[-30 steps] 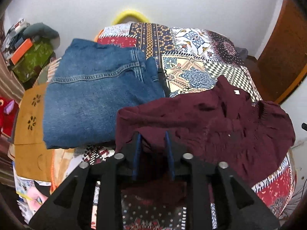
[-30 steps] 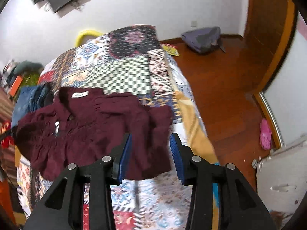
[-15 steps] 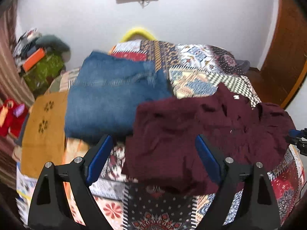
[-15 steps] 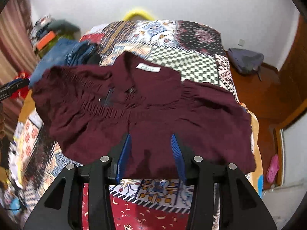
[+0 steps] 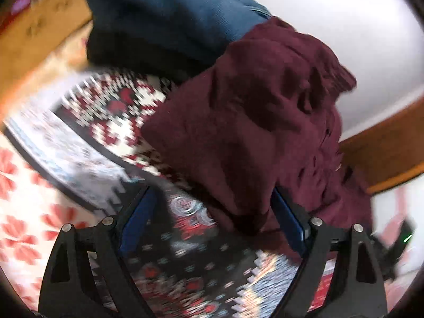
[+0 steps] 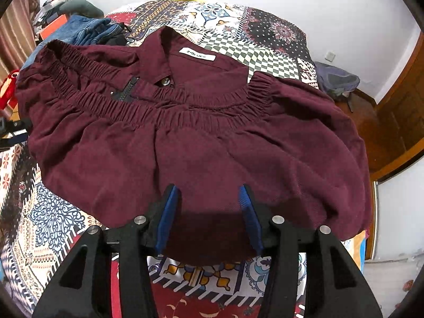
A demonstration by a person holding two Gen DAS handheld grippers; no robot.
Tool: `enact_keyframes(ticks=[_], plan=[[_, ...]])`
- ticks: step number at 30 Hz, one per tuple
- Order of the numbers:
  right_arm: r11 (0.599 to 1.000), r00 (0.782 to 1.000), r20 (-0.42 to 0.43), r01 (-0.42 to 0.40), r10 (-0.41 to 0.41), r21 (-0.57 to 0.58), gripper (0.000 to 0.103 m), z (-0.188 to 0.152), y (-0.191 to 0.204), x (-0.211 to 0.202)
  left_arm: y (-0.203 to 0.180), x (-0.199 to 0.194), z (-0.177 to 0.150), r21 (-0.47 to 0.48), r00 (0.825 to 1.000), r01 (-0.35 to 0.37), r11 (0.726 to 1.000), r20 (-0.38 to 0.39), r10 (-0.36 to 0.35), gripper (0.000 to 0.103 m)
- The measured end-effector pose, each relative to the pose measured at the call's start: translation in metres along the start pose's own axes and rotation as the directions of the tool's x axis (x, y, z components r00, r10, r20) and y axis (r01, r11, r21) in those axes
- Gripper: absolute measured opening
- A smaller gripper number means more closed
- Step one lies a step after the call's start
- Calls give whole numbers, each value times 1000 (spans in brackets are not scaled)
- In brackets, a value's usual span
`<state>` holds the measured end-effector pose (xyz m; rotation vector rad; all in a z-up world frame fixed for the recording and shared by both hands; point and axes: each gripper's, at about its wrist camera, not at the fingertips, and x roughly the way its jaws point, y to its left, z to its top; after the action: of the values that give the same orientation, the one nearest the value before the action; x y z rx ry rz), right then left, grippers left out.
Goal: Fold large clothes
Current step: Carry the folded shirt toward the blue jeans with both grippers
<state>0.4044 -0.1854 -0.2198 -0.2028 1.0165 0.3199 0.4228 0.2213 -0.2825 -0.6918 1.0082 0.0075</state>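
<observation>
Maroon garment [image 6: 201, 143] label: right view only | left claw [image 5: 212, 206] apparently open, blurred

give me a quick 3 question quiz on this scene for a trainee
1. True or false: the left gripper is clamped shut on the maroon garment.
2. Which item lies beyond the garment's far left corner in the right wrist view?
A. a towel
B. jeans
C. a pillow
3. Fill in: the white label sits just inside the garment's ____.

Key
1. False: its jaws stand wide open, with a garment corner between them.
2. B
3. collar
</observation>
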Motion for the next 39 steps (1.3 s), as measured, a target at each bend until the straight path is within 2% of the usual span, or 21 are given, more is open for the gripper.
enact_keyframes(ticks=[2,5,7,10,12,15,18,20,23,26,30,35,39], plan=[[1000,1000,7,6,-6,-10,47,0,2,1,4,7,4,-44,999,37,998,9,-37,88],[1000,1000,18,6,-6,-11,49,-1,3,2,1,14,11,-50,998,59,997,36,-57,89],[1000,1000,21,3,-3,-7,50,-2,2,3,-1,19,14,-73,997,62,995,52,-59,89],[1000,1000,16,8,-8,-8,51,0,3,5,0,24,15,-155,993,78,985,96,-63,90],[1000,1000,10,13,-13,-1,51,0,4,5,-7,27,15,-171,992,55,984,123,-34,90],[1000,1000,-9,12,-12,6,51,1,4,1,-22,30,14,-163,987,-16,986,152,41,75],[1000,1000,-24,-4,4,22,51,0,3,-6,-38,25,10,-136,980,-52,989,181,76,55],[999,999,-32,-10,11,32,51,-1,1,-12,-46,13,8,-102,977,-55,993,198,74,39],[999,999,-31,-14,15,52,51,-3,-1,-22,-50,-10,14,-73,974,-21,997,222,36,27],[997,1000,-9,-23,24,70,51,-2,1,-36,-52,-36,12,-75,968,33,997,252,-14,23],[996,996,47,-73,71,50,51,6,19,-55,-53,-84,-4,-47,949,77,996,309,-59,21],[990,984,111,-133,136,-37,51,18,70,-75,-55,-134,-17,-27,923,107,994,375,-89,21],[971,971,97,-208,219,-115,51,23,123,-72,-46,-173,-27,-23,890,85,996,450,-65,21]])
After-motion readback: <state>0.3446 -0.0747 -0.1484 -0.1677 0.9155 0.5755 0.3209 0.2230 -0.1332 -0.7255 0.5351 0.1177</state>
